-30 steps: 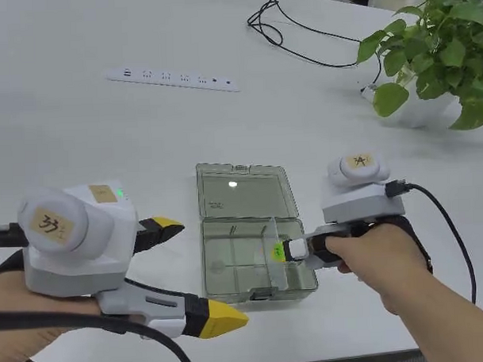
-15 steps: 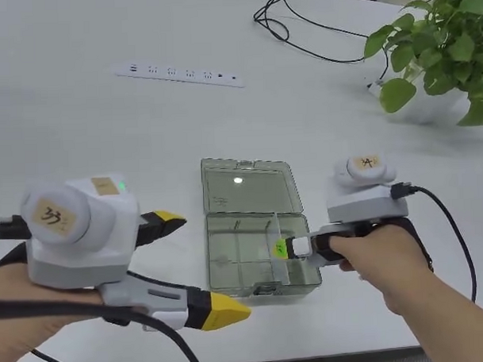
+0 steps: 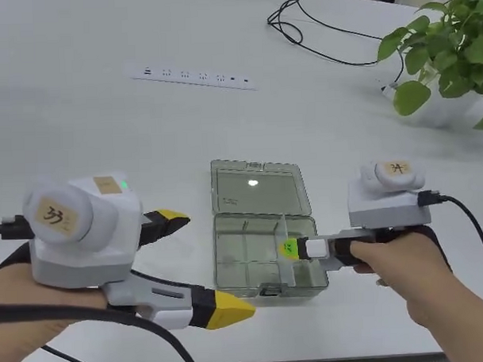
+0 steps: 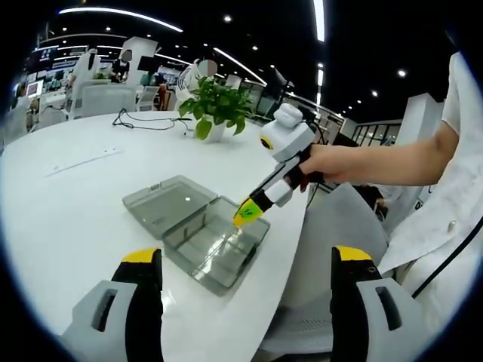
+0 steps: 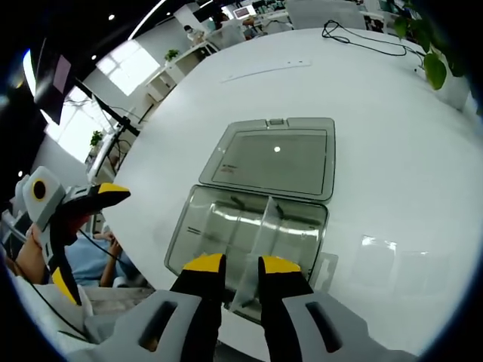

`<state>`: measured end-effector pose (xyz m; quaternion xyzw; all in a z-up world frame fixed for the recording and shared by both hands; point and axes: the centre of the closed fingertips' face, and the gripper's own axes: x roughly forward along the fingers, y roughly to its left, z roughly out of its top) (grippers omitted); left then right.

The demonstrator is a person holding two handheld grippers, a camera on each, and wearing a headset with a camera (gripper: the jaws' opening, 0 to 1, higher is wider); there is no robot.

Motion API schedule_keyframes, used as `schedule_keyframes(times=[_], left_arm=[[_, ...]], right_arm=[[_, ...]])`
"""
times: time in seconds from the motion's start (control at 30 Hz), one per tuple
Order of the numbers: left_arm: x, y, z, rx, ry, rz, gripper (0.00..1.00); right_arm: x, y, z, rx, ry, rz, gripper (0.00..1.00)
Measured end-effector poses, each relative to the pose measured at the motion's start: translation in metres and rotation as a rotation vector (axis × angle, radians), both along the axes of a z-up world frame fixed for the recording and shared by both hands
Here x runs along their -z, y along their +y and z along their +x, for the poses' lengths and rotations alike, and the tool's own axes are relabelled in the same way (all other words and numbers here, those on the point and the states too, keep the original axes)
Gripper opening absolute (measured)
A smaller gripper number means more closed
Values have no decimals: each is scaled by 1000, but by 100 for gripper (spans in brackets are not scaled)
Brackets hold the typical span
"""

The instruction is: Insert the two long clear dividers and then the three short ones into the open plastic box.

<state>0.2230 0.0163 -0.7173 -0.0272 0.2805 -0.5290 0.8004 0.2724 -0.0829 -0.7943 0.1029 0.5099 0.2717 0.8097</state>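
The right tool, grey-bodied with yellow tips, is pinching its two jaws down to a narrow gap around the near edge of a thin, upright clear plastic divider, and the panel's edge is sitting between the tips. In the head view this right tool is reaching in from the right, over the front right part of a translucent grey-green plastic box, where the clear plastic divider is standing inside the tray, running from the hinge side toward the front wall. The box's flat lid is lying open on the white surface just behind the tray. The left tool is hovering to the left of the box with its yellow-tipped jaws spread wide, gripping and touching nothing; in its own view the left tool is framing the box between its jaws. Farther back on the surface, a long white power strip, a looped black cable and a leafy green potted plant are sitting well apart from the box.
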Motion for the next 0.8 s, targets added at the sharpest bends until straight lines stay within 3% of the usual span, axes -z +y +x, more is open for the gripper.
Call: schedule_keyframes(times=[0.33,0.8], left_arm=[[-5,1,-1,-39,-3,17,94],[-16,0,1,-129,-11,27,94]], right_arm=[[-21,-7,4,-40,-70,54,28],[-48,-19,-4,-130,-156,110,41]])
